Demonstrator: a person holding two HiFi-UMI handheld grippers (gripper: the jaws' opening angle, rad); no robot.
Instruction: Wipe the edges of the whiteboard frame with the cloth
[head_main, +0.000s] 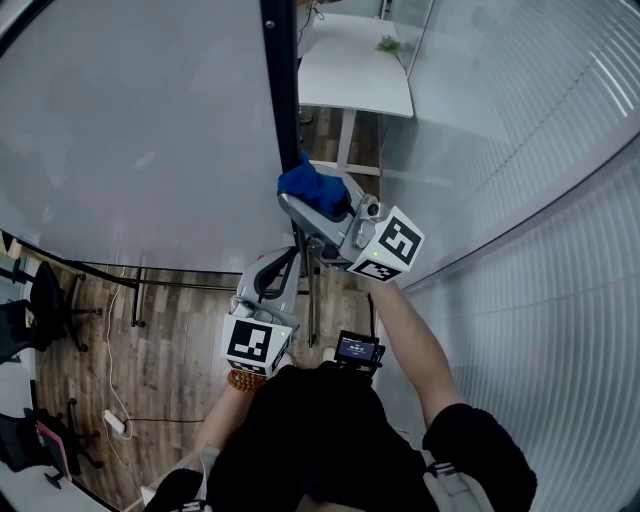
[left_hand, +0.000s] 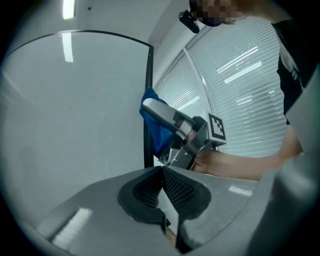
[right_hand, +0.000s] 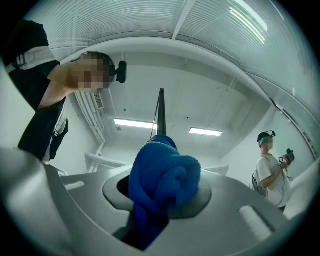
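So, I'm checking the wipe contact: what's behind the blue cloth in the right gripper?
The whiteboard's dark frame edge rises from behind the cloth, which the right gripper clamps. The stretch of frame right behind the cloth is covered, so contact itself can't be seen.

Blue everywhere: my cloth (right_hand: 162, 185) buries the pads of my right gripper (right_hand: 161, 202), so I can't see their inner faces. In the head view it covers the stretch of whiteboard frame (head_main: 282, 100) behind it, and contact there is hidden. The whiteboard (head_main: 130, 130) runs off the left and top edges. Far right, 1 person (right_hand: 270, 167) holds something too small to tell.
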